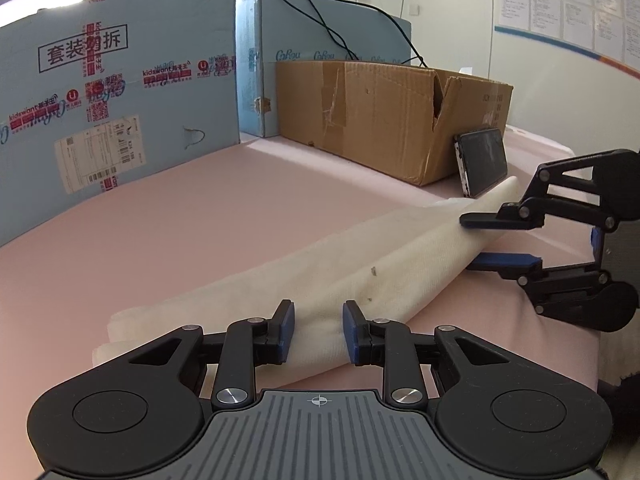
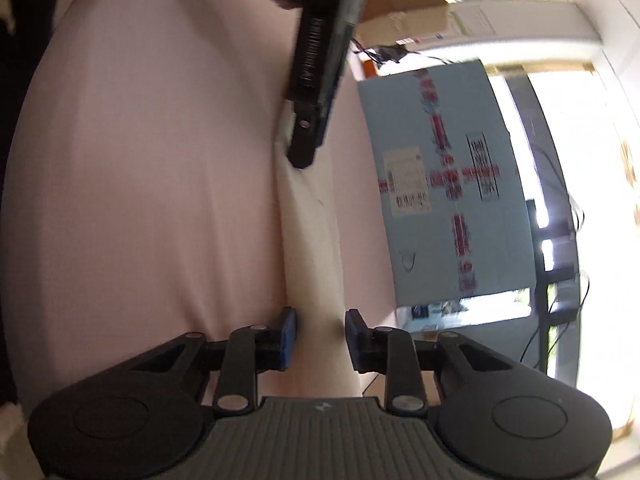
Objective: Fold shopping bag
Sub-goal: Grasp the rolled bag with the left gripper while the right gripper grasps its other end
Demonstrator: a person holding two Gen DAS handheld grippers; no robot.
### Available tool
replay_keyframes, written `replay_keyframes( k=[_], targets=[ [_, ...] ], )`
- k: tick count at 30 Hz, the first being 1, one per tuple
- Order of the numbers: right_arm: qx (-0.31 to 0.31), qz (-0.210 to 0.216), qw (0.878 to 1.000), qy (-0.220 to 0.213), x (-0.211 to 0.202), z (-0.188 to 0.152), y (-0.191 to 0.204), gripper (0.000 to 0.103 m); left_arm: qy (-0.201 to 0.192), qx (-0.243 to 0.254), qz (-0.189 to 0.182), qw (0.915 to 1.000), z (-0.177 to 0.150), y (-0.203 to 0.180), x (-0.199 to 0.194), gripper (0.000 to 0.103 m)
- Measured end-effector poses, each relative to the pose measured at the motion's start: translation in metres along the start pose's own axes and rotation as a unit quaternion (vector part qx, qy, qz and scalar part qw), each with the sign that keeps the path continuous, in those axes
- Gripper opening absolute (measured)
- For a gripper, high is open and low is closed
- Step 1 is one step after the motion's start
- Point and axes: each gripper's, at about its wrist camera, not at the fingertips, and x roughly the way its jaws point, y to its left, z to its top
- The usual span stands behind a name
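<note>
A cream shopping bag (image 1: pixel 360 272), folded into a long narrow strip, lies slantwise on the pink table cover (image 1: pixel 160 220). My left gripper (image 1: pixel 319 330) is shut on its near end, with cloth filling the gap between the blue pads. My right gripper (image 1: pixel 470 240), rolled onto its side, clamps the far end with one finger on top and one underneath. In the right wrist view the bag (image 2: pixel 312 240) runs away from my right gripper (image 2: pixel 320 336) toward my left gripper (image 2: pixel 302 152), which is seen side on. That view is blurred.
Tall blue cartons (image 1: pixel 120 112) wall off the left and back. A brown cardboard box (image 1: pixel 380 120) stands behind the bag, with a phone (image 1: pixel 482 160) leaning against its end. The table's edge (image 1: pixel 598 340) runs close on the right.
</note>
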Motion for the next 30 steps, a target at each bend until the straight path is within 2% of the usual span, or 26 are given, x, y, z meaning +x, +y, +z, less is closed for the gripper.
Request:
replay_keyframes(
  k=[2, 4, 5, 6, 7, 9, 12, 17, 21, 22, 23, 24, 26, 27, 29, 30],
  targets=[
    [-0.045, -0.021, 0.999, -0.005, 0.008, 0.006, 0.005, 0.024, 0.0, -0.004, -0.003, 1.0, 0.0, 0.002, 0.0, 0.026],
    [-0.057, -0.024, 0.998, -0.006, 0.014, 0.009, 0.005, 0.024, -0.001, -0.007, -0.007, 1.0, 0.0, 0.003, 0.0, 0.027],
    [-0.059, -0.024, 0.998, -0.007, 0.016, 0.009, 0.005, 0.022, -0.003, -0.008, -0.008, 0.9999, 0.0, 0.004, 0.0, 0.027],
    [-0.061, -0.022, 0.998, -0.007, 0.019, 0.01, 0.004, 0.015, -0.004, -0.008, -0.01, 0.9999, 0.0, 0.005, -0.001, 0.029],
    [-0.054, -0.007, 0.998, -0.007, 0.02, 0.01, 0.002, 0.013, -0.011, 0.003, -0.011, 0.9999, 0.0, 0.002, -0.003, 0.032],
    [-0.034, 0.011, 0.999, -0.011, 0.022, 0.008, -0.004, 0.011, -0.033, 0.04, -0.013, 0.9986, 0.0, -0.007, -0.011, 0.049],
    [0.021, 0.043, 0.999, -0.024, 0.023, 0.002, -0.016, 0.011, -0.067, 0.095, -0.015, 0.9931, 0.001, -0.02, -0.024, 0.059],
    [0.087, 0.058, 0.993, -0.05, 0.017, -0.004, -0.032, 0.009, -0.058, 0.192, -0.016, 0.9795, -0.002, -0.044, -0.024, 0.059],
    [0.154, 0.098, 0.98, -0.077, -0.008, -0.008, -0.051, 0.009, -0.045, 0.22, -0.042, 0.9735, -0.004, -0.058, -0.033, 0.058],
    [0.176, 0.114, 0.974, -0.084, -0.013, -0.01, -0.056, 0.009, -0.04, 0.225, -0.053, 0.972, -0.006, -0.06, -0.036, 0.054],
    [0.198, 0.131, 0.967, -0.091, -0.019, -0.012, -0.061, 0.009, -0.028, 0.225, -0.067, 0.9717, -0.007, -0.06, -0.037, 0.045],
    [0.23, 0.158, 0.955, -0.097, -0.022, -0.017, -0.07, 0.009, -0.015, 0.216, -0.08, 0.973, -0.007, -0.057, -0.035, 0.033],
    [0.279, 0.207, 0.932, -0.103, -0.023, -0.028, -0.083, 0.009, 0.011, 0.179, -0.109, 0.9776, -0.006, -0.045, -0.029, 0.023],
    [0.31, 0.24, 0.914, -0.103, -0.017, -0.038, -0.089, 0.01, 0.019, 0.144, -0.13, 0.9807, -0.004, -0.033, -0.024, 0.022],
    [0.358, 0.276, 0.886, -0.101, -0.01, -0.054, -0.096, 0.011, 0.028, 0.076, -0.171, 0.9819, -0.001, -0.012, -0.017, 0.022],
    [0.396, 0.306, 0.86, -0.103, -0.001, -0.065, -0.101, 0.012, 0.032, 0.045, -0.188, 0.9806, -0.001, -0.003, -0.014, 0.022]
  ],
)
